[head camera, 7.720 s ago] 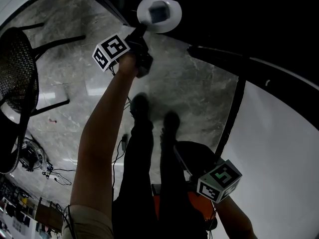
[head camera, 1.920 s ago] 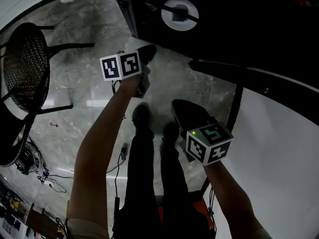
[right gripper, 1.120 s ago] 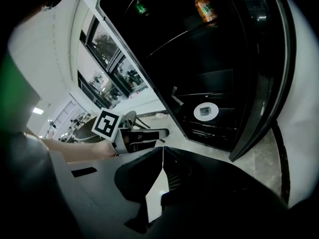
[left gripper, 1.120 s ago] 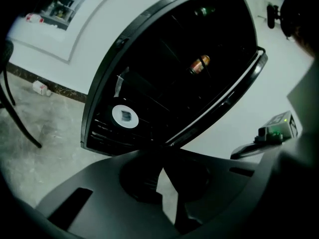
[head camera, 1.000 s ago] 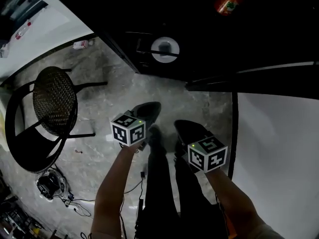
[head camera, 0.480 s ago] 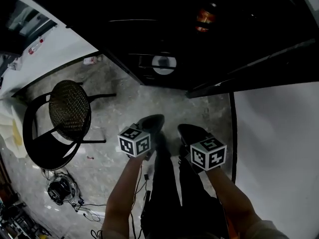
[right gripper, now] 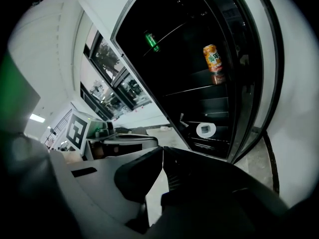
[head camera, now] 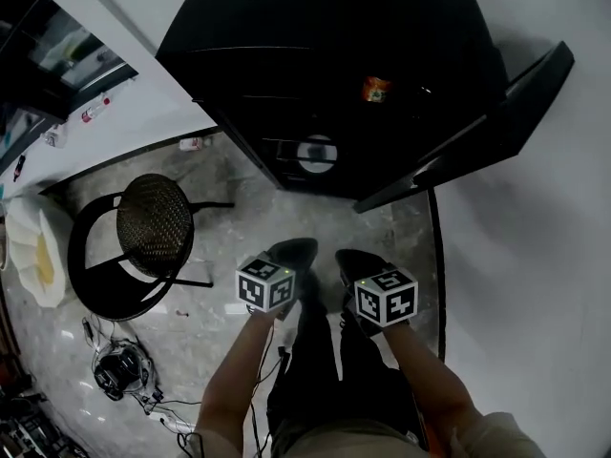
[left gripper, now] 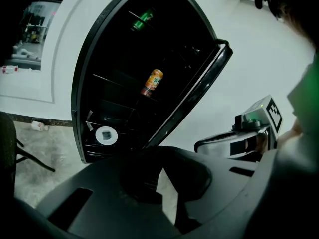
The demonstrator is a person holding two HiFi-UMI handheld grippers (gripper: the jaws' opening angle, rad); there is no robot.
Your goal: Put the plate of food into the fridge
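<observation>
plate of food (head camera: 316, 153) sits on low shelf inside fridge (head camera: 229, 113), well below orange can (head camera: 375, 89). placement looks done. your left gripper (left gripper: 162, 168): jaws pressed together, nothing between them. right gripper (right gripper: 162, 161): same, closed and empty. you hold both close to your body, well apart from shelves, so nothing can knock plate. fridge door (head camera: 477, 122) hangs wide open. likely next job: push it closed, and closed jaws suit that.

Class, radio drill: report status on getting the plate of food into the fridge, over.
Left gripper and right gripper shut, empty. Plate on low fridge shelf. Door open, nothing blocking.
</observation>
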